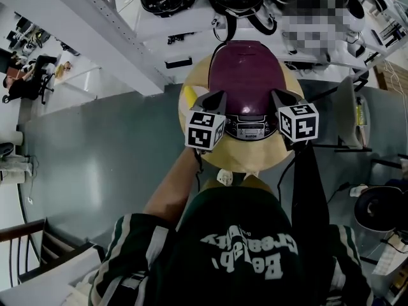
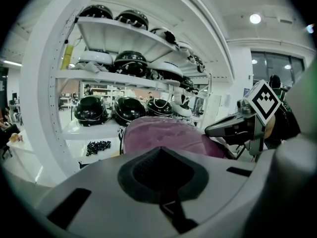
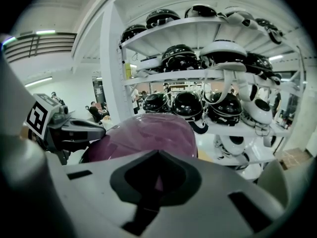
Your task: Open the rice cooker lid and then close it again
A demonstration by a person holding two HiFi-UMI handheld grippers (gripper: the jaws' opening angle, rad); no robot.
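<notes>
A rice cooker with a purple domed lid (image 1: 245,69) stands on a small round wooden table (image 1: 191,101). The lid lies down over the body, and the control panel (image 1: 250,129) faces me. My left gripper (image 1: 222,95) hovers by the cooker's front left and my right gripper (image 1: 276,94) by its front right. Both jaws are shut with nothing between them. In the left gripper view the lid (image 2: 163,133) rises just beyond my shut left gripper (image 2: 161,151), with the right gripper (image 2: 212,130) to its right. In the right gripper view the lid (image 3: 143,135) lies past my right gripper (image 3: 157,155).
White shelving (image 1: 159,37) loaded with black and white helmets (image 3: 185,103) stands right behind the table. Grey floor (image 1: 95,164) spreads to the left. A stand with cables (image 1: 354,116) sits to the right. People sit far off at the left (image 1: 19,85).
</notes>
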